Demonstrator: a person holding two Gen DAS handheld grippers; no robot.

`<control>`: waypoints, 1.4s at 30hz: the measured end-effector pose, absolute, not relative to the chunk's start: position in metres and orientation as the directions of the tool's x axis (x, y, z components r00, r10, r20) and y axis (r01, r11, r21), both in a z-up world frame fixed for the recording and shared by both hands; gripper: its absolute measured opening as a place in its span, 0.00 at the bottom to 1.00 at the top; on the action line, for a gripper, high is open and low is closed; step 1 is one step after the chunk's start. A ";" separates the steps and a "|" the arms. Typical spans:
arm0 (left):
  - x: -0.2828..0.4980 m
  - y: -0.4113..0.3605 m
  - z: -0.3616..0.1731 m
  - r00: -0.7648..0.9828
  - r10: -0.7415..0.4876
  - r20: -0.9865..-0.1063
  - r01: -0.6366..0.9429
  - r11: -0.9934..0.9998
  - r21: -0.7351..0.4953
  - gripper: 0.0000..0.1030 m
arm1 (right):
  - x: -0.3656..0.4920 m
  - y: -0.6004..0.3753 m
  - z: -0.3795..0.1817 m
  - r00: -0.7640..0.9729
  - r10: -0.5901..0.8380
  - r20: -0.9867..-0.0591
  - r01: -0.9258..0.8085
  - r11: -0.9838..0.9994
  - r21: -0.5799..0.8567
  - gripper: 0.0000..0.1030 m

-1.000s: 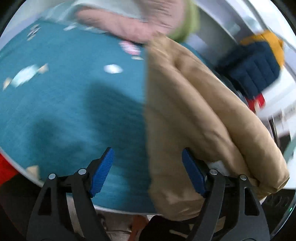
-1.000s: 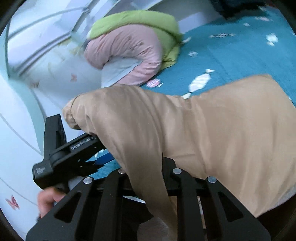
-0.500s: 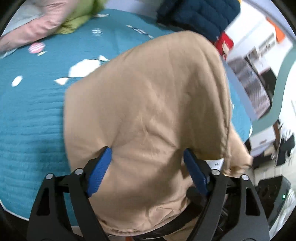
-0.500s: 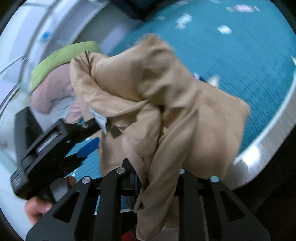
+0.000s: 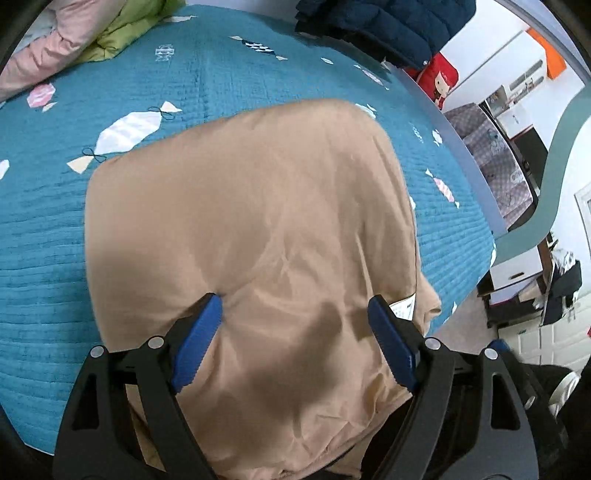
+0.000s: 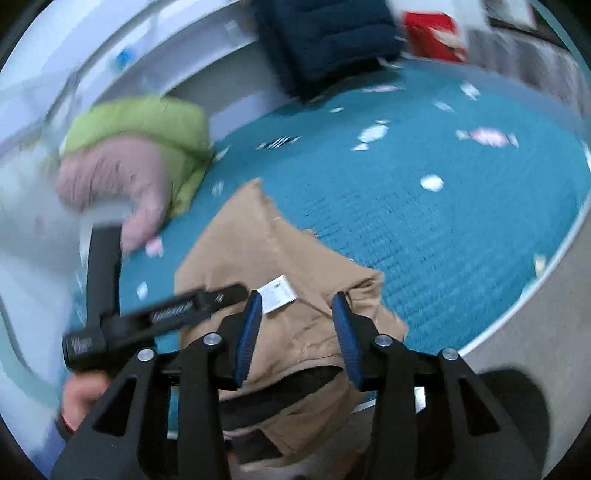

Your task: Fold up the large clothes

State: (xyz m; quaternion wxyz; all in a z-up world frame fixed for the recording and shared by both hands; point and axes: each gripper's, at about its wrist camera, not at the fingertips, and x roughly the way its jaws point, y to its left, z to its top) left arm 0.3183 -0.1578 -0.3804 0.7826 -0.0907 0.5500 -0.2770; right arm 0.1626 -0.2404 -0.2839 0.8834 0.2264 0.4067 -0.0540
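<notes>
A tan garment (image 5: 258,229) lies folded on the teal bedspread (image 5: 44,229) at the bed's near edge. My left gripper (image 5: 295,310) is open just above the garment's near part, empty. In the right wrist view the same garment (image 6: 280,254) shows with a white label (image 6: 277,295) up. My right gripper (image 6: 295,306) is open over the label end, holding nothing. The left gripper's black body (image 6: 155,317) and the hand on it show at the left of that view.
A pink and green quilt bundle (image 6: 136,162) lies at the bed's far left. A dark blue padded jacket (image 5: 384,26) and a red doll cushion (image 5: 439,79) sit at the far side. The bed edge (image 6: 517,325) drops to the floor at right.
The right gripper let go of the tan garment and opened. The garment dropped from a lifted bunch to lie flat on the bed. The left gripper stayed open above it.
</notes>
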 end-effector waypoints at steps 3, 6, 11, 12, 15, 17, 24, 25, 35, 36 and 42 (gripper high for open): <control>0.322 -0.154 -0.375 0.236 -0.591 -0.771 0.320 0.797 -0.513 0.79 | 0.189 -0.236 -0.316 0.554 0.167 -0.815 0.233 0.909 0.345 0.22; 0.324 -0.144 -0.371 0.232 -0.637 -0.735 0.298 0.766 -0.570 0.79 | 0.221 -0.232 -0.346 0.466 0.198 -0.863 0.170 0.937 0.307 0.18; 0.318 -0.117 -0.357 0.288 -0.658 -0.695 0.280 0.752 -0.597 0.80 | 0.246 -0.254 -0.372 0.386 0.158 -0.909 0.231 0.937 0.261 0.13; 0.315 -0.106 -0.356 0.312 -0.646 -0.697 0.266 0.764 -0.588 0.80 | 0.250 -0.260 -0.373 0.375 0.155 -0.914 0.244 0.935 0.259 0.13; 0.306 -0.077 -0.367 0.362 -0.548 -0.754 0.185 0.835 -0.518 0.80 | 0.252 -0.261 -0.369 0.365 0.160 -0.917 0.236 0.937 0.258 0.13; 0.302 -0.066 -0.390 0.322 -0.506 -0.800 0.129 0.861 -0.492 0.80 | 0.253 -0.258 -0.360 0.372 0.128 -0.919 0.203 0.955 0.216 0.13; 0.292 -0.074 -0.420 0.276 -0.507 -0.817 0.102 0.860 -0.499 0.80 | 0.255 -0.258 -0.326 0.457 0.105 -0.883 0.032 0.990 0.134 0.62; 0.292 -0.076 -0.418 0.279 -0.498 -0.821 0.111 0.866 -0.487 0.80 | 0.254 -0.258 -0.323 0.471 0.056 -0.880 0.026 0.997 0.077 0.63; 0.286 -0.070 -0.430 0.249 -0.546 -0.800 0.100 0.836 -0.539 0.82 | 0.292 -0.313 -0.400 0.232 0.360 -0.904 0.111 0.913 0.392 0.79; 0.285 -0.070 -0.430 0.247 -0.547 -0.800 0.102 0.835 -0.540 0.82 | 0.295 -0.318 -0.408 0.206 0.412 -0.887 0.131 0.887 0.443 0.80; 0.289 -0.066 -0.442 0.218 -0.579 -0.786 0.057 0.811 -0.582 0.85 | 0.297 -0.328 -0.440 0.126 0.562 -0.818 0.206 0.792 0.575 0.89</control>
